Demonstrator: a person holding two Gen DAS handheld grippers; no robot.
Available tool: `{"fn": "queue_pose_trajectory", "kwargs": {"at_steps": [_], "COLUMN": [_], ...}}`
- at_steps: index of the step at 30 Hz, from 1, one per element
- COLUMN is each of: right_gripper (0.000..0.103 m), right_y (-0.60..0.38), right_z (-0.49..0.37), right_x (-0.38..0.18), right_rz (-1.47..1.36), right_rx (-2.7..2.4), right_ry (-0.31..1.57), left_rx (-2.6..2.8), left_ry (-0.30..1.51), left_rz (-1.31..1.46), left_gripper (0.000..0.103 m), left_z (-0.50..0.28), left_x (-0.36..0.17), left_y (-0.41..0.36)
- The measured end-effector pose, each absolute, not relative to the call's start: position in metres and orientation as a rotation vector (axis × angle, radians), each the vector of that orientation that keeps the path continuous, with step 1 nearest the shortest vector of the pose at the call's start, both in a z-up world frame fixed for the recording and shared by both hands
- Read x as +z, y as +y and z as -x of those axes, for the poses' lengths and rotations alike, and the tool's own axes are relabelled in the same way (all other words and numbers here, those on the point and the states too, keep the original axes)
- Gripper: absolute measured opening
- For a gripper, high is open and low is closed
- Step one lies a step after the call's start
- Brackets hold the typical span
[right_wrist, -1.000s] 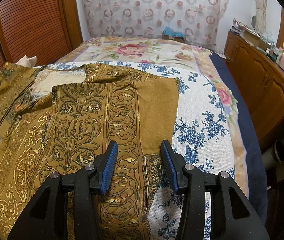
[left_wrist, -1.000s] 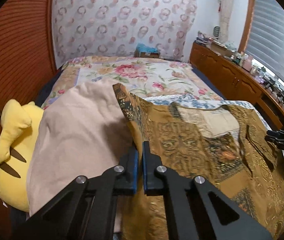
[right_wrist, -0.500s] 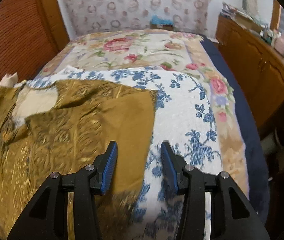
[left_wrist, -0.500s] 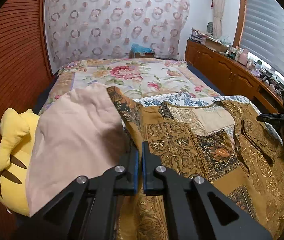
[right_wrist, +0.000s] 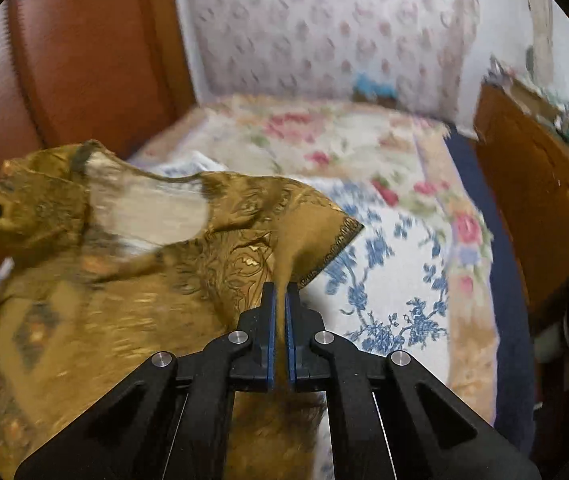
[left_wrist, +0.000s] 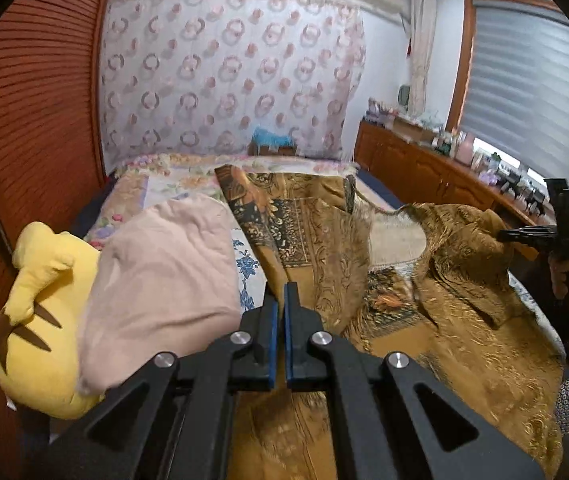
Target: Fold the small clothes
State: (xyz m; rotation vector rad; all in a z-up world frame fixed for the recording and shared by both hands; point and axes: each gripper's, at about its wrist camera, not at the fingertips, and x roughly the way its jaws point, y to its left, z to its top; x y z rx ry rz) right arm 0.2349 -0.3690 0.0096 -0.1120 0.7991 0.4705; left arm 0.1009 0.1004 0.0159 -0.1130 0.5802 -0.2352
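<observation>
Floral quilted bedspread [right_wrist: 384, 208], cream with pink roses and a blue-sprigged white panel, now bare on the right where cloth lay flat a second ago. Mustard-gold short-sleeved patterned shirt [right_wrist: 132, 280] no longer spread flat: shoulders and pale collar lining raised off the bed, hem end trailing low, cloth sagging between the two grips. Probably the lift that opens a fold, with no crease laid yet. Pale pink folded cloth [left_wrist: 160, 280] and yellow plush toy [left_wrist: 40, 300] unmoved at the left of the bed. Right gripper [right_wrist: 280, 304], open above the sleeve a second ago, now clamped on a pinch of that sleeve's fabric and raised. Left gripper [left_wrist: 279, 312] closed as before, pinching the shirt's near left edge, carried higher too. No brand, label or legible writing anywhere; shirt's neck tag, if any, not visible.
</observation>
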Motion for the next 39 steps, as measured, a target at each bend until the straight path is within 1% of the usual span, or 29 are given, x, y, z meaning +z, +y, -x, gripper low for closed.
{"fn": "queue_pose_trajectory", "kwargs": {"at_steps": [5, 7, 12, 18, 24, 29, 35, 38, 39], "right_gripper": [0.001, 0.001, 0.001, 0.001, 0.001, 0.001, 0.002, 0.002, 0.003], "right_y": [-0.371, -0.375, -0.389, -0.406, -0.419, -0.423, -0.424, -0.42, -0.419], "right_z": [-0.172, -0.143, -0.103, -0.065, -0.04, -0.023, -0.011, -0.011, -0.011], "right_x": [0.034, 0.036, 0.031, 0.018, -0.003, -0.016, -0.03, -0.038, -0.038], "right_rz": [0.123, 0.106, 0.081, 0.083, 0.051, 0.047, 0.04, 0.074, 0.079], "right_rx": [0.539, 0.564, 0.559, 0.512, 0.508, 0.507, 0.501, 0.481, 0.479], "right_ry": [0.694, 0.665, 0.655, 0.69, 0.761, 0.814, 0.856, 0.874, 0.87], "left_rx": [-0.225, -0.236, -0.241, -0.227, -0.205, -0.22, -0.237, -0.262, -0.253], "left_ry": [0.552, 0.544, 0.534, 0.546, 0.613, 0.637, 0.708, 0.708, 0.703], "left_rz": [0.13, 0.127, 0.153, 0.182, 0.197, 0.185, 0.155, 0.137, 0.136], "left_gripper": [0.0, 0.0, 0.0, 0.0, 0.0, 0.0, 0.0, 0.004, 0.004], "left_z": [-0.06, -0.045, -0.018, 0.014, 0.027, 0.042, 0.047, 0.05, 0.05], "left_x": [0.015, 0.012, 0.007, -0.006, -0.027, -0.026, -0.032, -0.03, -0.027], "left_y": [0.104, 0.105, 0.114, 0.128, 0.145, 0.139, 0.139, 0.14, 0.142]}}
